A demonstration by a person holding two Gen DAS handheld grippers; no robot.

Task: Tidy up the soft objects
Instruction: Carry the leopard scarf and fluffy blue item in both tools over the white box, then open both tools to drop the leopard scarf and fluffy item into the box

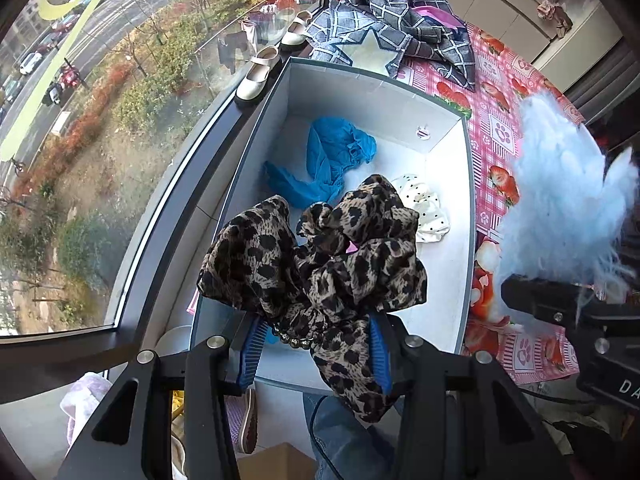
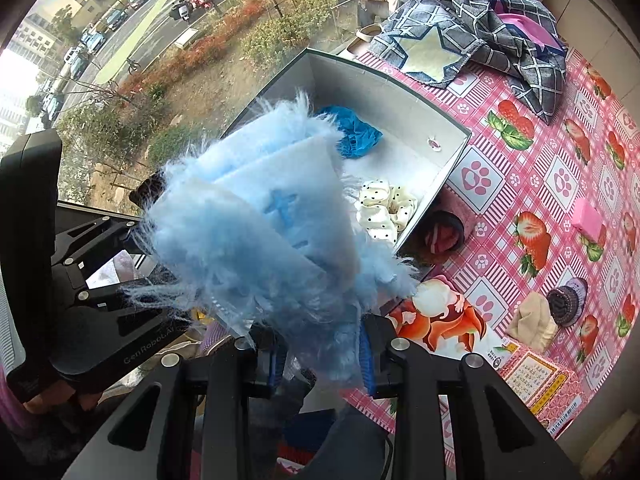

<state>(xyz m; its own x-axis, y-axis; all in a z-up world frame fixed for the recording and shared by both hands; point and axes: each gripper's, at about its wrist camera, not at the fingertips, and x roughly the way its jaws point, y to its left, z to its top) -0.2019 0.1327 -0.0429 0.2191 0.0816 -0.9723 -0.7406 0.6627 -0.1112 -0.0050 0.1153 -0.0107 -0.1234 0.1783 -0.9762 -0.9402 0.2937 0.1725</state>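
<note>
My left gripper is shut on a leopard-print scarf, held above the near end of an open white box. Inside the box lie a blue cloth and a white polka-dot cloth. My right gripper is shut on a fluffy light-blue fabric piece, held above the box's near edge. The fluffy piece also shows in the left wrist view, to the right of the box. The blue cloth and polka-dot cloth show in the right wrist view.
The box sits on a pink strawberry-print tablecloth beside a window. A grey checked cloth lies beyond the box. Cream shoes stand on the sill. A pink block, a beige cloth and a dark knitted item lie at right.
</note>
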